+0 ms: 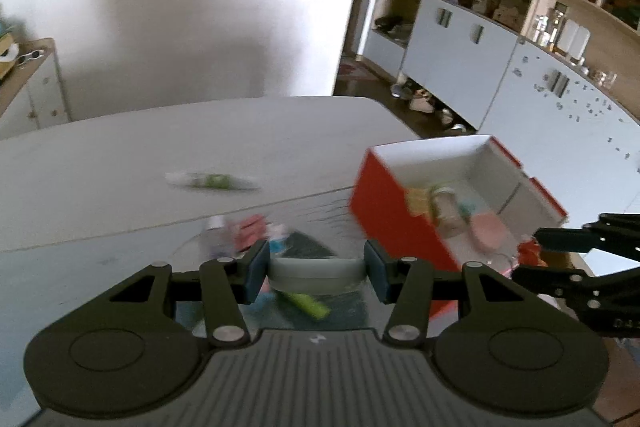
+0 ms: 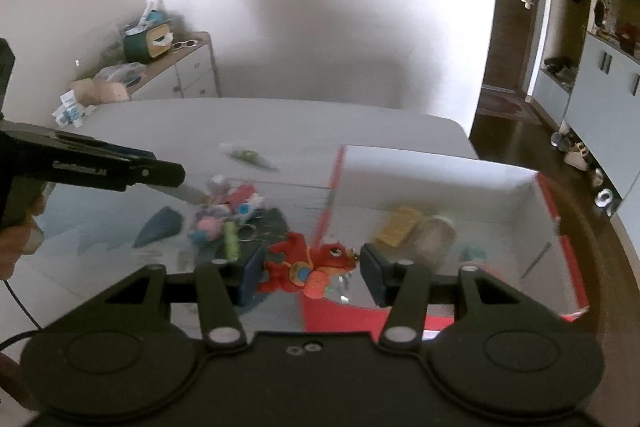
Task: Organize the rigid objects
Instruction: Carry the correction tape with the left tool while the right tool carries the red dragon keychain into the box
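Red dragon figurine (image 2: pixel 310 265), rigid, light, likely brittle at limbs, best held across the body; clamped in right tongs (image 2: pixel 308 273) beside the red box (image 2: pixel 440 163); left tongs (image 1: pixel 316 269) clenched on a grey-white cylindrical piece (image 1: pixel 316 273) above the desk (image 1: pixel 160 147).

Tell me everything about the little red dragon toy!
The red dragon toy is a small figure that looks like hard plastic, bright red with orange, blue and yellow patches on its belly and big cartoon eyes. It lies sideways between the blue pads of the right gripper, head toward the right pad, which its snout meets. It is held up just in front of the near wall of the red box. The left wrist view shows only a sliver of it.
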`<control>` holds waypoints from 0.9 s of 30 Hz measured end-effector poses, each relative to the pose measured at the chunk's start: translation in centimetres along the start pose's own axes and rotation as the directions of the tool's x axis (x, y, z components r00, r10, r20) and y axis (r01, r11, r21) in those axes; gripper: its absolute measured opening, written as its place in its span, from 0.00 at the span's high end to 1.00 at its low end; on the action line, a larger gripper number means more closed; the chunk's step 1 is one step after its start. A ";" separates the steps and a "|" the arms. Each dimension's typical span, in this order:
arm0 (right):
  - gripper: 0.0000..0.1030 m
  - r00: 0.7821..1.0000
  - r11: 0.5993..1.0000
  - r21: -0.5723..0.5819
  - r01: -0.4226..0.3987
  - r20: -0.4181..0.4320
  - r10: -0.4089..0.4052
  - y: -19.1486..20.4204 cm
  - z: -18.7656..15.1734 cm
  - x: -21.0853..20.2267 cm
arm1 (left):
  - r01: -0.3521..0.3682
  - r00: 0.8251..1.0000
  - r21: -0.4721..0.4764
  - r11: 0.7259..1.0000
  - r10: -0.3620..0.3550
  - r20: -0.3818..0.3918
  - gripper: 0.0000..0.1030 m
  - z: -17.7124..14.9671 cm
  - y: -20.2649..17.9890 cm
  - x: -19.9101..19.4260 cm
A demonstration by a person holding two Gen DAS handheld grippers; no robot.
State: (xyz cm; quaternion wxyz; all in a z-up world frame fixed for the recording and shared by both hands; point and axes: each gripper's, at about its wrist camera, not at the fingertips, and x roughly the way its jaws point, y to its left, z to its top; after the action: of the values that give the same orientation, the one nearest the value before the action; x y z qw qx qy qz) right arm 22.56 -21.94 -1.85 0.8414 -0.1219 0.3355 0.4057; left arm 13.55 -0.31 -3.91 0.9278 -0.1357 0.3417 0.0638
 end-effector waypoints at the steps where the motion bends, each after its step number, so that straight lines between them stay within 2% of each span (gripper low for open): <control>1: 0.50 1.000 1.000 0.000 0.002 -0.001 -0.002 -0.8 0.0 0.0 | 0.001 1.000 0.002 1.000 -0.001 0.001 0.51 0.3 -0.8 0.2; 15: 0.50 0.999 1.000 -0.023 -0.005 -0.046 0.004 -11.1 0.4 2.4 | 0.018 1.000 0.038 0.999 -0.018 -0.009 0.51 3.4 -11.8 5.0; 27: 0.50 0.992 0.998 -0.042 0.036 -0.123 -0.041 -16.4 1.8 8.9 | -0.011 0.995 0.054 0.998 0.016 -0.099 0.51 4.4 -16.9 12.5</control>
State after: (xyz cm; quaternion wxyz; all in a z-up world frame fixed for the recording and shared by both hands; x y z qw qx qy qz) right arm 39.90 -26.25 -7.46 0.8240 -0.1698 0.3766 0.3878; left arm 29.31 -14.88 -5.34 0.9124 -0.1118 0.3900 0.0540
